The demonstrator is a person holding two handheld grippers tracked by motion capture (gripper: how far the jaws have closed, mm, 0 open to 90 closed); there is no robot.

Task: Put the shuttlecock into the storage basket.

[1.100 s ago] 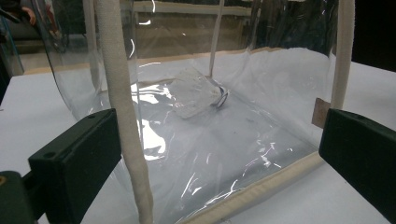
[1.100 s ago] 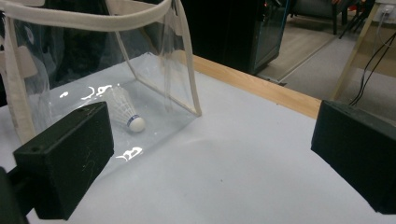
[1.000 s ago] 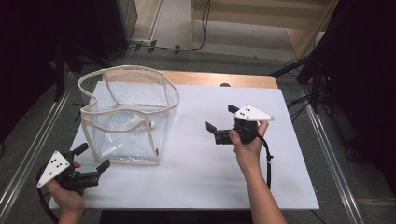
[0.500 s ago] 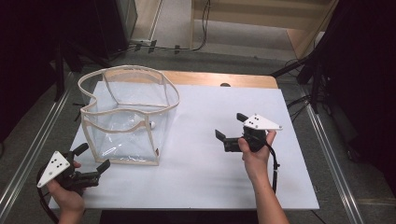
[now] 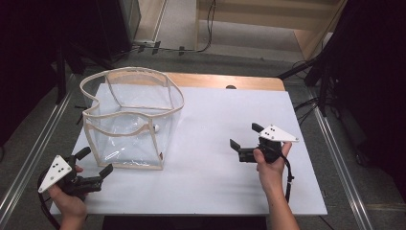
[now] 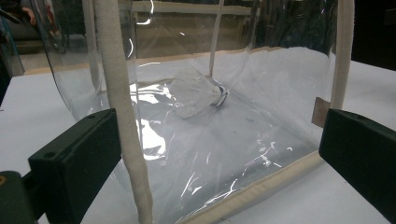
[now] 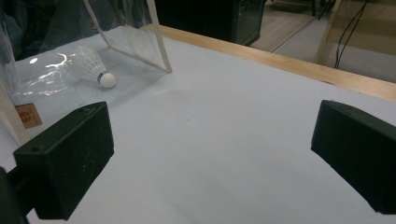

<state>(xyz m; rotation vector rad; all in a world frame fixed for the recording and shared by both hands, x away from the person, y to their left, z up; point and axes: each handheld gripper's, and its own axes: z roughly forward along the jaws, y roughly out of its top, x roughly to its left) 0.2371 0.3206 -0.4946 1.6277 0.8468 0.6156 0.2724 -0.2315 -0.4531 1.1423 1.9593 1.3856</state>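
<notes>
A clear plastic bag [image 5: 128,120] with beige trim stands open on the left half of the white table [image 5: 215,115]. A white shuttlecock [image 5: 155,128] lies on its floor, cork toward the right. My left gripper [image 5: 95,162] is open at the table's front-left corner, just short of the bag's near corner. In the left gripper view the bag's beige edge [image 6: 122,112] stands between the open jaws, with the shuttlecock [image 6: 198,95] behind the plastic. My right gripper [image 5: 245,135] is open over bare table right of centre. Its view shows the shuttlecock [image 7: 93,67] far off in the bag [image 7: 154,32].
A wooden table edge [image 5: 225,81] runs along the back. Metal rails [image 5: 335,143] flank the table. Cables [image 5: 206,28] lie on the floor beyond. The person's hands come in from the bottom edge.
My right gripper has drawn back from the bag, toward the right and the table's front, still open. The left gripper and the bag have stayed put.
</notes>
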